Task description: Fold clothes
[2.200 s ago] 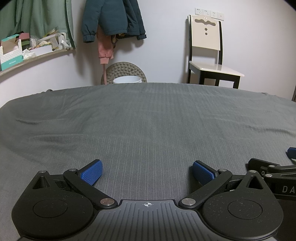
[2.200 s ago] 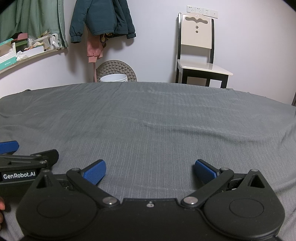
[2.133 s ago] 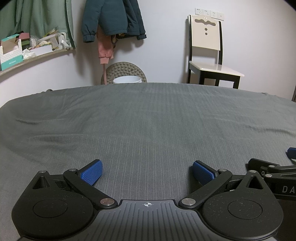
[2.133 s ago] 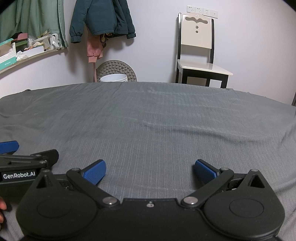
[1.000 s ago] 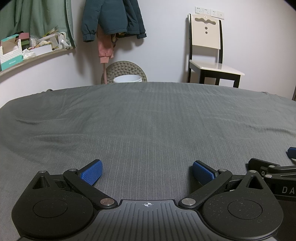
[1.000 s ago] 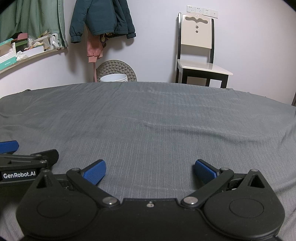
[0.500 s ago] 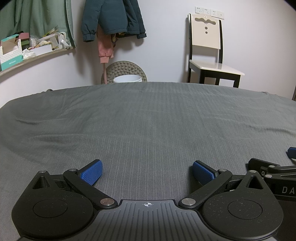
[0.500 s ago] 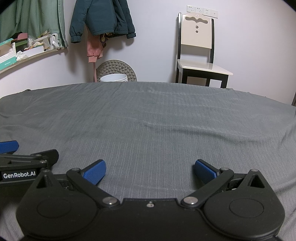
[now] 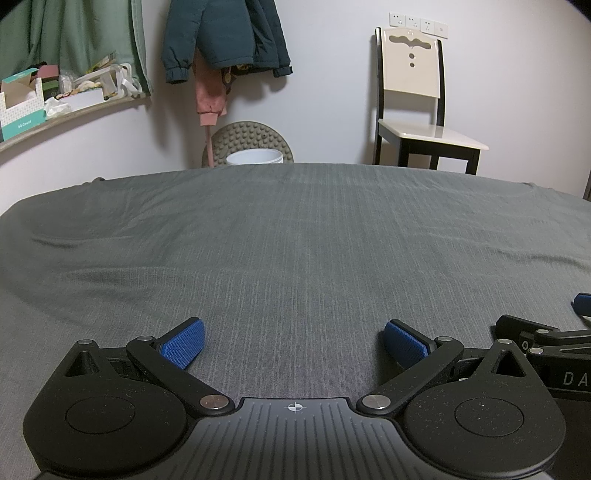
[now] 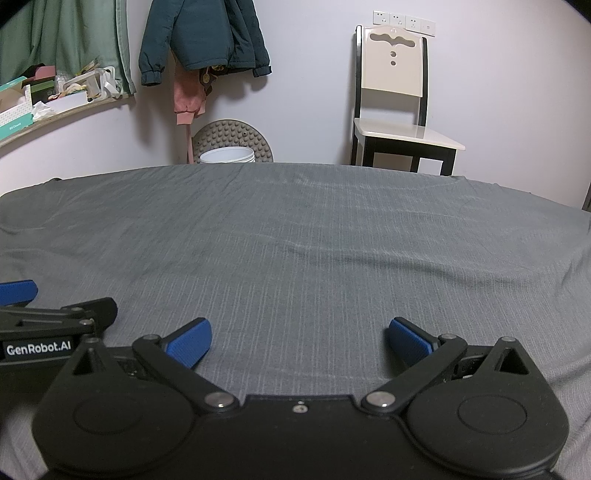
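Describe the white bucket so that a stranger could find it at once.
Look past the far edge of the grey bed sheet, left of the cream wooden chair. The white round bucket stands before a beige knobbed disc; it alone is plain white.

Left claw (image 9: 294, 345) and right claw (image 10: 300, 343) gape wide, seemingly side by side.

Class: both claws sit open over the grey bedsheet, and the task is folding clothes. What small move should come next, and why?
Probably turn or lift a claw to look for a garment. The left claw and right claw are both open and hold nothing, and no loose clothing lies on the bedsheet ahead. The only clothes in view are the jacket and pink garment hanging on the wall.
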